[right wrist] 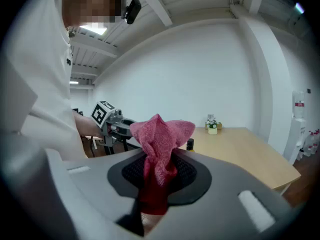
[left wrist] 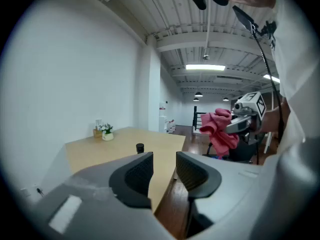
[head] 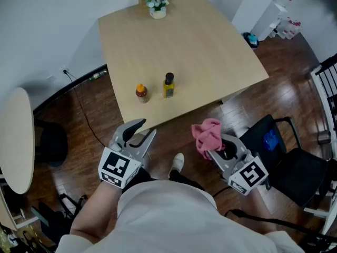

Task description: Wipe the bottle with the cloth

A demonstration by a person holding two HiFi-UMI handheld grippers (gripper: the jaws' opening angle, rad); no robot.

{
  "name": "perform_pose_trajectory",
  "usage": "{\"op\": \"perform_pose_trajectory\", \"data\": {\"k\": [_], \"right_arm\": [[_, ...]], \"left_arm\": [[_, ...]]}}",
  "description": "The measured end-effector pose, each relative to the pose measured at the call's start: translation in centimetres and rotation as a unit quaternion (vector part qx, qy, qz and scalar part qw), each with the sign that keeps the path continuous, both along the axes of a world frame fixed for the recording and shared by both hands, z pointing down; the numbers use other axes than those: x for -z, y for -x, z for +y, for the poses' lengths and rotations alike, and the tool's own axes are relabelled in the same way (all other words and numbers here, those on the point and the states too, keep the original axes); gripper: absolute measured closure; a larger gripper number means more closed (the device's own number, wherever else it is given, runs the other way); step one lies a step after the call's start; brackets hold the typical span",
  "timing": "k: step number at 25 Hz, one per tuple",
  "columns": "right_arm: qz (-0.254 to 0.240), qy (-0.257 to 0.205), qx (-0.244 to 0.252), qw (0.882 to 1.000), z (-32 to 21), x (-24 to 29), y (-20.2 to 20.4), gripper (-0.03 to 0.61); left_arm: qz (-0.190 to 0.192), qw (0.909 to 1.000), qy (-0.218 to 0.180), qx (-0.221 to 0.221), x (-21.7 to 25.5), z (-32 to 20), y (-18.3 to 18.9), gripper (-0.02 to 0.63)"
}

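Cloth [right wrist: 161, 139], pink and bunched, is clamped in the right claw [right wrist: 159, 171], while the left claw [left wrist: 164, 166] stands apart and empty, both short of the worktop [head: 210, 46] bearing a dark-capped bottle [head: 168, 86].

Cloth [head: 207, 133] pink-red, fuzzy weave. Bottle [head: 168, 86]: yellow body, black cap. Smaller bottle [head: 141, 93] to its left: red-brown w/ orange top. Table [head: 210, 46] pale wood; floor [head: 95, 125] dark brown planks. Left gripper [head: 147, 127] & right gripper [head: 217, 147] grey w/ black ribbed pads [left wrist: 135, 171]; marker cubes [head: 117, 167] b/w squares. Chair [head: 295, 167] near right black, blue item [head: 270, 139] on it. Flower pot [head: 157, 12] at far edge white, white blooms, green lvs
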State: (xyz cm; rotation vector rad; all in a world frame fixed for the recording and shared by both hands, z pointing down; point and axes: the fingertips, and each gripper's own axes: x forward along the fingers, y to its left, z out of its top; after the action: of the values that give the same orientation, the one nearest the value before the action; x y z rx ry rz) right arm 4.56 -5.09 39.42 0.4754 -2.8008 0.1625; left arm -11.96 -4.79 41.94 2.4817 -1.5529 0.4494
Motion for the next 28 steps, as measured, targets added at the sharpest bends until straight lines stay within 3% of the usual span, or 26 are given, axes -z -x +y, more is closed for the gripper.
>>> {"op": "perform_pose_trajectory", "data": {"k": [8, 15, 22, 25, 28], "right_arm": [[-0.008, -0.013, -0.032, 0.999, -0.1, -1.5, -1.0, 0.488], [0.012, 0.017, -0.087, 0.996, -6.2, 0.6, -1.4, 0.488], [0.037, 0.028, -0.125, 0.991, -6.7, 0.4, -2.5, 0.488], [0.045, 0.028, -0.134, 0.990, -6.9, 0.5, -3.1, 0.488], [0.047, 0.025, -0.134, 0.990, -7.4, 0.5, -3.1, 0.488]], "left_arm": [[-0.033, 0.9987, 0.025, 0.030, -7.4, -6.5, -0.8, 0.407], [-0.024, 0.9976, 0.049, 0.042, -9.6, -19.0, -0.2, 0.380], [-0.024, 0.9973, 0.058, 0.039, -12.9, -22.0, -0.6, 0.382], [-0.020, 0.9982, 0.044, 0.037, -12.8, -22.7, -1.2, 0.445], [-0.011, 0.9985, 0.043, 0.033, -12.7, -22.8, -1.2, 0.462]]}}
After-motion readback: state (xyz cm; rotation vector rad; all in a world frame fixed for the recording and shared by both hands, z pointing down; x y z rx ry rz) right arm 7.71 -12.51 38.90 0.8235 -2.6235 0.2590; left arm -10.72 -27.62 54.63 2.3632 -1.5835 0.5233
